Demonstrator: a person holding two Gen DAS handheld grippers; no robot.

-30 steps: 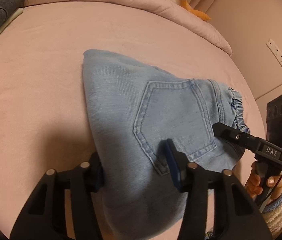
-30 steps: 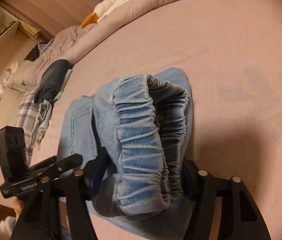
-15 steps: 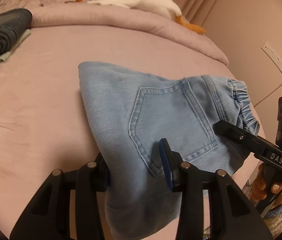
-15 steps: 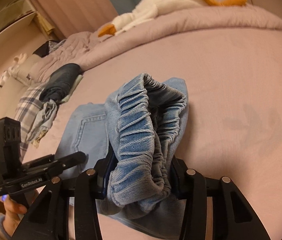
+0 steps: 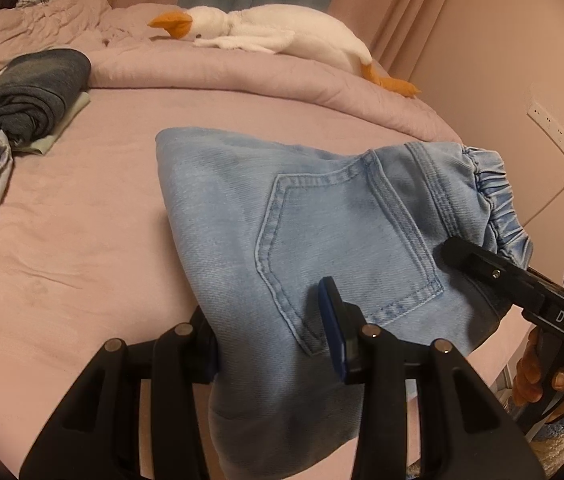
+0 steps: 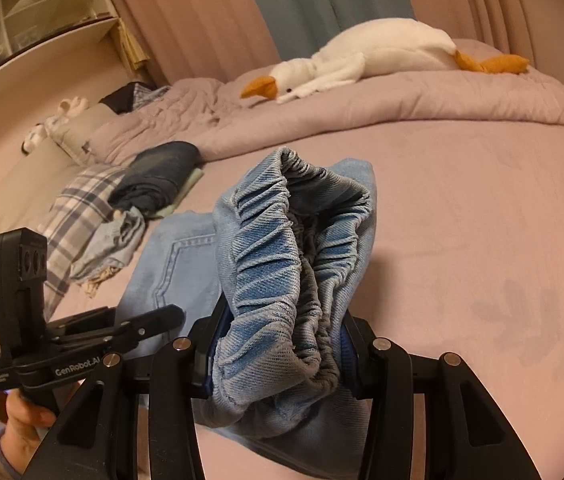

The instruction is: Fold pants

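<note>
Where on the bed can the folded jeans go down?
Bare pink sheet lies between the light blue jeans and the dark folded clothes, and more to the jeans' other side. The plush goose on the comforter and the plaid pile make it crowded.

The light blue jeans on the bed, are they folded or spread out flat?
Folded. The light blue jeans form a compact bundle, back pocket on top, doubled elastic waistband bunched at one end; no legs trail across the bed.
</note>
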